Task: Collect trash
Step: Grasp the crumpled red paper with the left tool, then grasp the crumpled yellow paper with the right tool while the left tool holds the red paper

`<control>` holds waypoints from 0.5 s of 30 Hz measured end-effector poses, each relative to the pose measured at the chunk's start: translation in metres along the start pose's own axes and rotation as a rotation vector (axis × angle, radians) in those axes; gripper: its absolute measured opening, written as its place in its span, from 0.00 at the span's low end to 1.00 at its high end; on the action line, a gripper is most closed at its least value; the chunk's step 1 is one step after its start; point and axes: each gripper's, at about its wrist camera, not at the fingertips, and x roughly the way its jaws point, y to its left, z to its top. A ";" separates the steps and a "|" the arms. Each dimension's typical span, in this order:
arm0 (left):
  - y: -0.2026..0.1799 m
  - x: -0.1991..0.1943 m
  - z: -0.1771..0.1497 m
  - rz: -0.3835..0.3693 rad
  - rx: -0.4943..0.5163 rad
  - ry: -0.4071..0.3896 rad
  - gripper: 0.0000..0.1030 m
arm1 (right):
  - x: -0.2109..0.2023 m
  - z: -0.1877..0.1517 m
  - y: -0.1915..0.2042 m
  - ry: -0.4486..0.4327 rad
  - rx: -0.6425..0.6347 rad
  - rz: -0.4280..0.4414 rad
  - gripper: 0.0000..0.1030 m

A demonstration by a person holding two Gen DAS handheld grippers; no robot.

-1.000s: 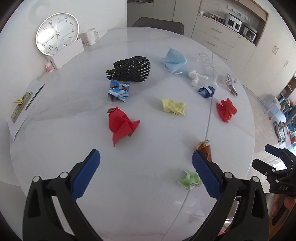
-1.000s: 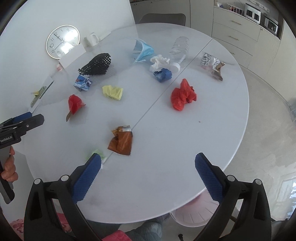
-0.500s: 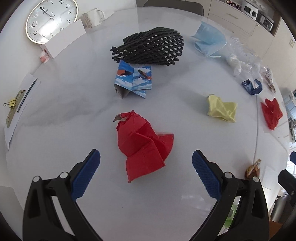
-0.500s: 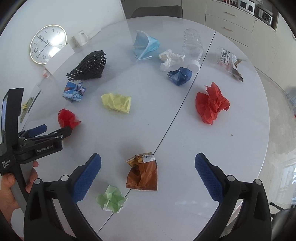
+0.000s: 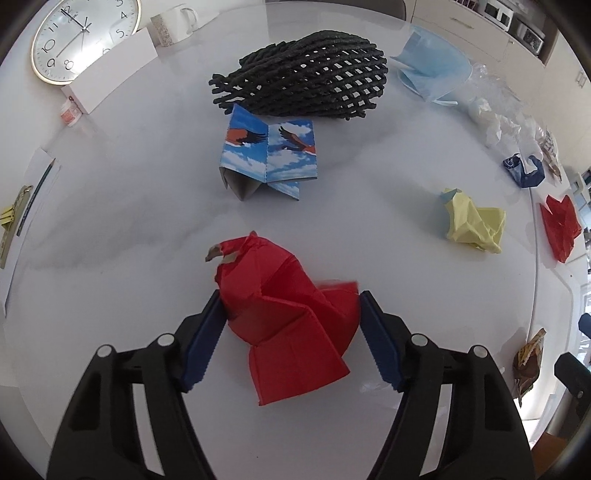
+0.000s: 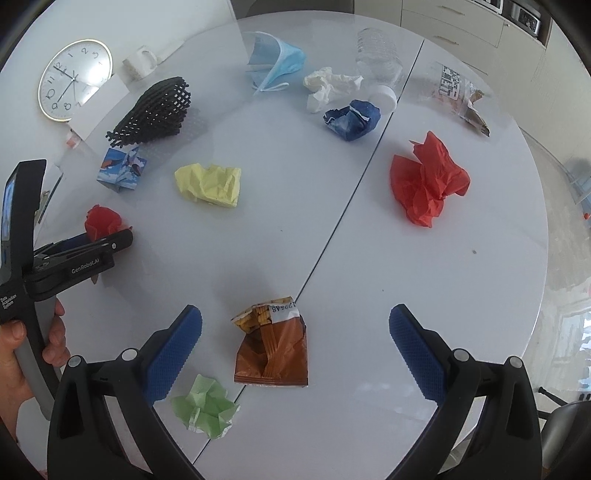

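Observation:
A red folded paper (image 5: pixel 280 295) lies on the white round table (image 5: pixel 129 229). My left gripper (image 5: pixel 289 306) points down over it and its jaws are closing, with both blue pads touching the paper's sides. The right wrist view shows the same gripper (image 6: pixel 92 251) held by a hand at the left, with the red paper (image 6: pixel 101 219) at its tip. My right gripper (image 6: pixel 295 317) stands open above a crumpled brown snack wrapper (image 6: pixel 273 350), which lies between its fingers untouched. A green paper ball (image 6: pixel 205 406) sits by its left finger.
Other litter is spread over the table: yellow crumpled paper (image 6: pixel 208 184), a sky-print folded paper (image 5: pixel 269 155), black foam netting (image 5: pixel 306 74), a blue face mask (image 6: pixel 275 61), red tissue (image 6: pixel 424 181), a blue wad (image 6: pixel 352 118), white tissue (image 6: pixel 328 86), a plastic bottle (image 6: pixel 376 51). A clock (image 5: pixel 81 33) and mug (image 5: pixel 173 24) stand at the back left.
My left gripper came down over the red folded paper and its jaws narrowed onto it. The right gripper sank toward the brown wrapper and stayed open.

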 end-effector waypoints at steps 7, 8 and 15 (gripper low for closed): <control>0.015 -0.011 -0.003 -0.035 0.011 -0.015 0.66 | 0.031 0.043 0.035 -0.025 -0.123 0.044 0.98; 0.016 -0.015 -0.004 -0.038 0.015 -0.023 0.66 | 0.036 0.050 0.040 -0.030 -0.136 0.050 0.98; 0.026 -0.044 -0.011 -0.061 0.029 -0.058 0.66 | 0.068 0.083 0.071 -0.029 -0.223 0.044 0.98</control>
